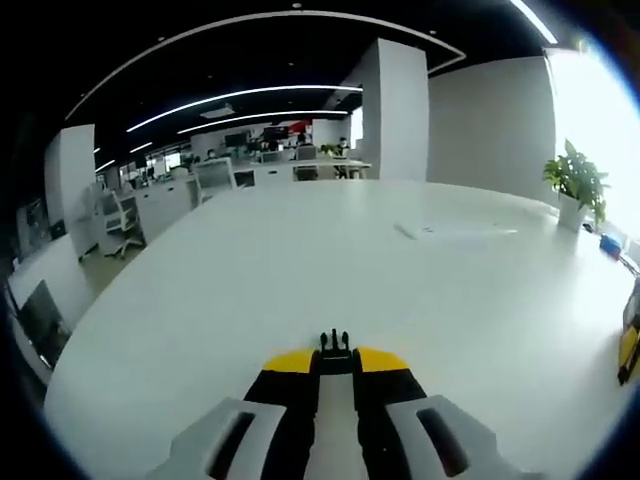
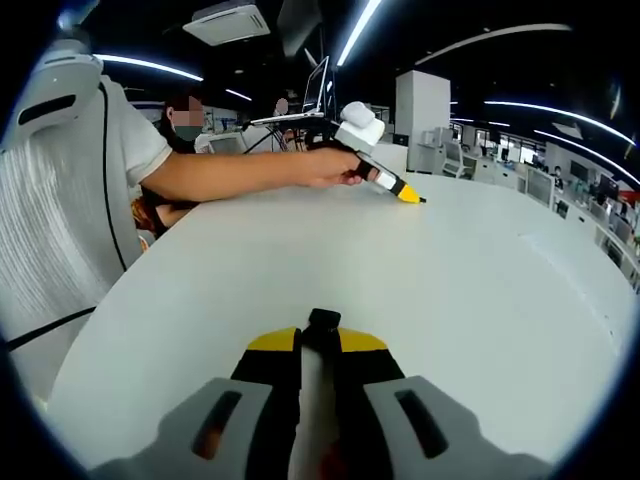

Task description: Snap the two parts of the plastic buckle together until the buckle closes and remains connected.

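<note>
1. Left gripper (image 1: 337, 362), left gripper view: its yellow-tipped jaws are clamped together on a black buckle part (image 1: 336, 346), which protrudes just past the tips above the white table (image 1: 250, 270). The part's long axis runs along the jaws, its pronged end pointing away from the camera toward the table's far edge.
2. Right gripper (image 2: 320, 340), right gripper view: its jaws are pressed together on a second black buckle piece (image 2: 322, 322), whose long axis follows the jaws and points toward the far side of the table.
3. Same view, farther off: the left gripper appears near the table's far edge, held in a person's hand (image 2: 328, 167).
4. Potted plant (image 1: 577, 186), at the far right edge of the table in the left gripper view.
</note>
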`<act>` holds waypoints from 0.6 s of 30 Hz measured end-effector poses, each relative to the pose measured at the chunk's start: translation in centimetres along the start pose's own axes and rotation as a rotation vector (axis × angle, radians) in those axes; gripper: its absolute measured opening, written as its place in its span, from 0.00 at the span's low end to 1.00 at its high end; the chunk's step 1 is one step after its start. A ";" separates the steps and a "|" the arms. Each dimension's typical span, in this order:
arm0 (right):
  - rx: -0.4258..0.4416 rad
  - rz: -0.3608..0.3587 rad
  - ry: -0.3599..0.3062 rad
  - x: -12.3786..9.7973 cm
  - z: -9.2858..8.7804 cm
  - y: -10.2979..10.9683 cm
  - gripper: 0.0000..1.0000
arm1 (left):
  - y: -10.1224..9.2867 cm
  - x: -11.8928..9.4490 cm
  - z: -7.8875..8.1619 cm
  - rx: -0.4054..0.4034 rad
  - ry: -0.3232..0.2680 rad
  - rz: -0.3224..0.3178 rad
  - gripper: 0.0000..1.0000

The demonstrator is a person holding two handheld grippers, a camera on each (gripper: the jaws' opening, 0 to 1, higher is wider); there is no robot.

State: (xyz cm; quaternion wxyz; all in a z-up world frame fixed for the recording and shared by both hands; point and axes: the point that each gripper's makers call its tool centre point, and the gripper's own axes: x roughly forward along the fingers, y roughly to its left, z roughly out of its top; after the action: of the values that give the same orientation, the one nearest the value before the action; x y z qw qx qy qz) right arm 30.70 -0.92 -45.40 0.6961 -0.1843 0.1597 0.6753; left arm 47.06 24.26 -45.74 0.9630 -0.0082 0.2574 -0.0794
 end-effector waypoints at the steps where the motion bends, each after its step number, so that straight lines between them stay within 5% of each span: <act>1: 0.000 0.000 0.000 0.0 0.0 0.0 0.11 | -0.3 -0.2 -0.1 -0.001 0.004 -0.008 0.12; 18: -0.002 0.001 0.001 0.0 0.0 0.0 0.11 | -3.0 -1.8 0.1 0.047 -0.006 -0.078 0.12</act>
State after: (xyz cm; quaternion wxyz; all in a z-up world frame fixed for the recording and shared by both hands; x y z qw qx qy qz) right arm 30.71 -0.90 -45.40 0.6956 -0.1850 0.1594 0.6756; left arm 45.17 21.61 -44.58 0.9598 0.0040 0.2523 -0.1230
